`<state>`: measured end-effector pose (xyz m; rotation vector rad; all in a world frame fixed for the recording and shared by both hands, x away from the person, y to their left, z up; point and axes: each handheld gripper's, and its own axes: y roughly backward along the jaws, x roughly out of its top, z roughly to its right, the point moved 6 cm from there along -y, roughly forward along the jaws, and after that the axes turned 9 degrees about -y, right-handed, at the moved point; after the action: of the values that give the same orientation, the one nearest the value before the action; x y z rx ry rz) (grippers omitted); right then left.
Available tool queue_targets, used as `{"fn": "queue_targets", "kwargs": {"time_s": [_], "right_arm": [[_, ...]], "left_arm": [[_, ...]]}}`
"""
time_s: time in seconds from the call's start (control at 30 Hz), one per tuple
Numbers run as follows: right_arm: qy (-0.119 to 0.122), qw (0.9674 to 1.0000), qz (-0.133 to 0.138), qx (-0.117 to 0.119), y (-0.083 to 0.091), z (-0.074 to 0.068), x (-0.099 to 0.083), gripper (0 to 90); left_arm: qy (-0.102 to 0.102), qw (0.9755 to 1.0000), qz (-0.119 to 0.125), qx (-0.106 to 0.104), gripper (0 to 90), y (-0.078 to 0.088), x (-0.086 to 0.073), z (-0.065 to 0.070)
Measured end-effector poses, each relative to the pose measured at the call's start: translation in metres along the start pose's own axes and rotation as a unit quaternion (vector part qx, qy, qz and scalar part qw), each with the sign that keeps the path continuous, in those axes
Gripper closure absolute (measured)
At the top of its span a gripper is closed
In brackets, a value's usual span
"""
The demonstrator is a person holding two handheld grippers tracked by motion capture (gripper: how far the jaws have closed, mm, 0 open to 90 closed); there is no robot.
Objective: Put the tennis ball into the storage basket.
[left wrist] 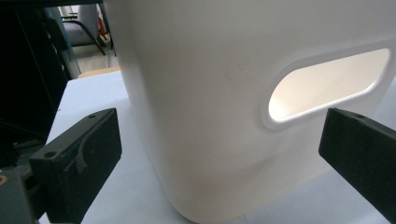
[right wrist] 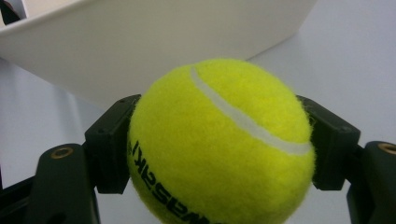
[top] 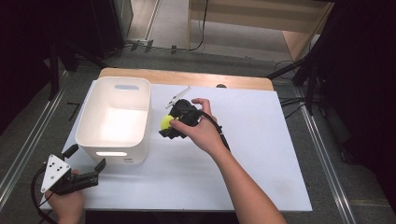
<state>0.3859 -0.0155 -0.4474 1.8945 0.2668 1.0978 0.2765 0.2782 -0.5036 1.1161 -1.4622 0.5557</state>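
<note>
A yellow tennis ball [right wrist: 219, 144] with black lettering is clamped between the two black jaws of my right gripper [right wrist: 219, 149]. In the high view that right gripper [top: 169, 125] hangs just above the white table, right beside the white bin [top: 114, 119], with the ball [top: 166, 122] at its tip. My left gripper [top: 85, 157] rests at the table's front left corner, jaws spread wide toward the bin's near wall. In the left gripper view the bin's slotted handle [left wrist: 327, 86] lies ahead of the open left gripper [left wrist: 219, 154], which holds nothing.
The white table top [top: 261, 154] lies on a wooden board [top: 187, 77]. A thin metal-looking tool [top: 177, 97] lies behind the right hand. Dark stands and cables flank the table on both sides.
</note>
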Motion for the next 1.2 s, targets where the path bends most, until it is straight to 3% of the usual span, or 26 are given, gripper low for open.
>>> {"fn": "queue_targets", "kwargs": {"time_s": [1.2], "right_arm": [[0.02, 0.9994, 0.018, 0.023, 0.011, -0.018, 0.026, 22.7]], "left_arm": [[0.001, 1.0, -0.002, -0.001, 0.0, 0.0, 0.0, 0.0]]}}
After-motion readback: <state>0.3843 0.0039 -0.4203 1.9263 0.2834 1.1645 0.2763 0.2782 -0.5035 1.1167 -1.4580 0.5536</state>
